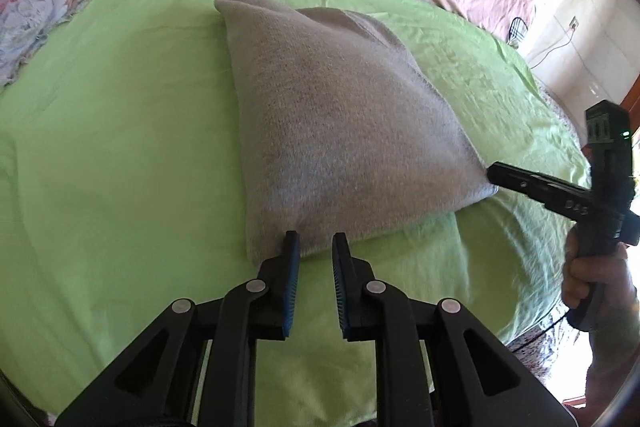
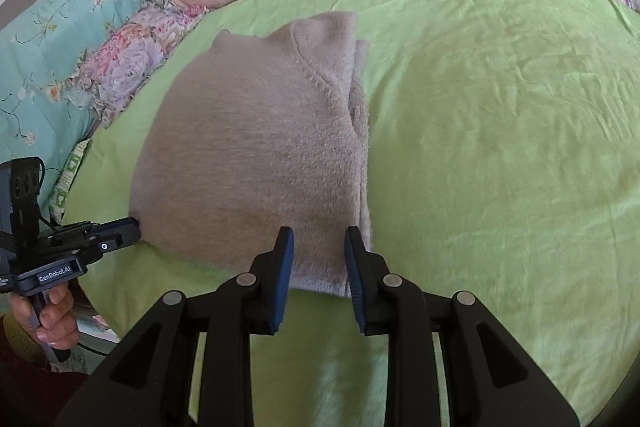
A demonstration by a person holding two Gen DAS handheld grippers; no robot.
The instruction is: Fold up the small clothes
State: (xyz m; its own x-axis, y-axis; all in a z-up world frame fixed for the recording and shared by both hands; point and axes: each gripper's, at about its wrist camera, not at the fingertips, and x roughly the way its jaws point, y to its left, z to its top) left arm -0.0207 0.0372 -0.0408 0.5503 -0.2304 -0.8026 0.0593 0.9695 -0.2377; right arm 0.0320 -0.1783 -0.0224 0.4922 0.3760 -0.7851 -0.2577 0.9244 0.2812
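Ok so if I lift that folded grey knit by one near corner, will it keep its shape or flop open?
Probably flop. The grey knit looks soft and fuzzy, and its folded layers lie loose along one edge, so they would likely slide apart. It seems light, yet its nap should grip the green sheet, so a push would likely bunch it rather than slide it.

White lettering "GenRobot.AI" stands on a small dark plate on the body of the left gripper (image 2: pixel 134 229), seen in the right wrist view. In the left wrist view, raised letters reading roughly "DAS" stand on the black arm of the right gripper (image 1: pixel 491 174). No other text is legible.
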